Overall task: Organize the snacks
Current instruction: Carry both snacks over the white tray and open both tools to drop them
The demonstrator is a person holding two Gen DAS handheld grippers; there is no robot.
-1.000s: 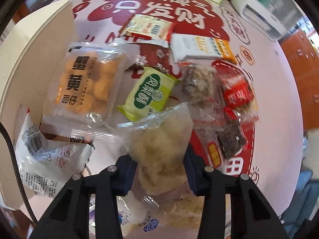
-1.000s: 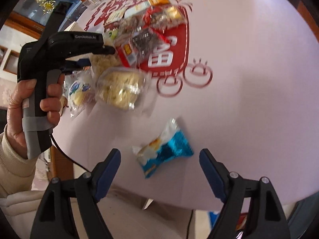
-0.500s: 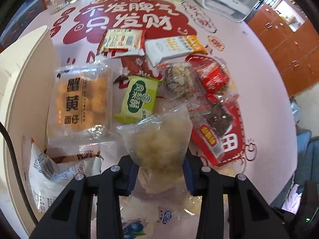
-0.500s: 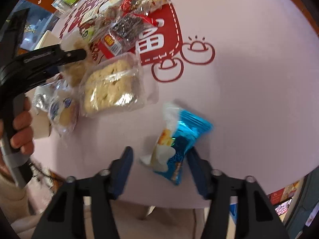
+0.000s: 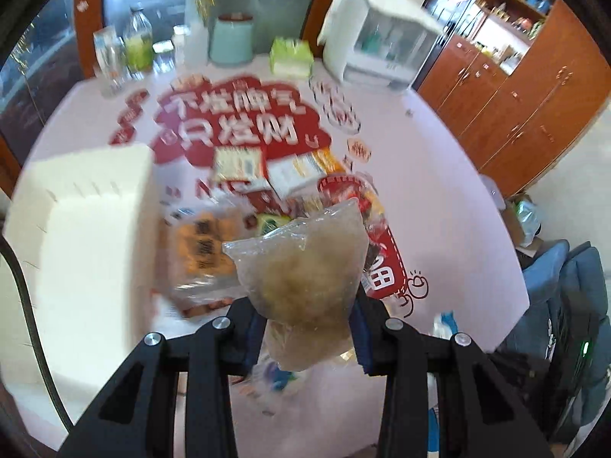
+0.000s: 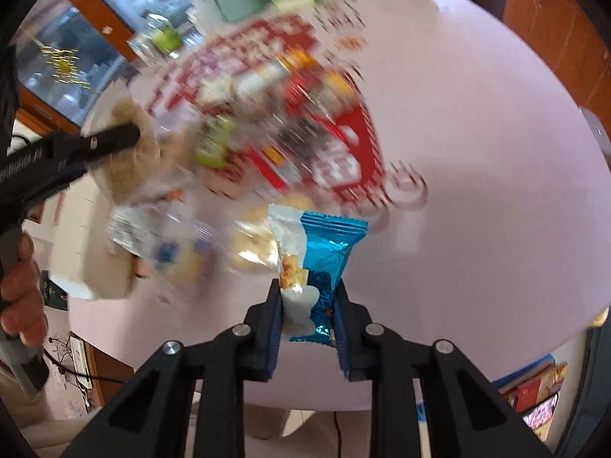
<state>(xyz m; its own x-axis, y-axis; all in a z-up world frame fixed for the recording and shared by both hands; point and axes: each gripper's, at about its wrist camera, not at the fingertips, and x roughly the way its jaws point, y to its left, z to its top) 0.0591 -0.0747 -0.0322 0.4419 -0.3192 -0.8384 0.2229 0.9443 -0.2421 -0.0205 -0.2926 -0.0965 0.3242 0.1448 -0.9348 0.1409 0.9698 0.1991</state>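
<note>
My left gripper (image 5: 305,328) is shut on a clear bag of pale puffed snack (image 5: 301,267), held up above the round pink table (image 5: 439,198). Below it lies a blurred pile of snack packets (image 5: 267,175), beside a white open box (image 5: 91,248) on the left. My right gripper (image 6: 307,313) has its jaws closing on a blue-and-white foil packet (image 6: 324,252), and the pads press its lower end. In the right wrist view the left gripper (image 6: 76,152), held by a hand (image 6: 19,286), carries the clear bag (image 6: 130,152) at the left.
At the table's far side stand a mint canister (image 5: 231,40), a green tissue box (image 5: 290,57), a white appliance (image 5: 378,34) and bottles (image 5: 137,38). Wooden cabinets (image 5: 515,95) and a blue chair (image 5: 565,305) are to the right.
The left gripper has risen with the clear bag, so the whole table now shows. The right gripper has closed onto the blue packet and lifted it off the table.
</note>
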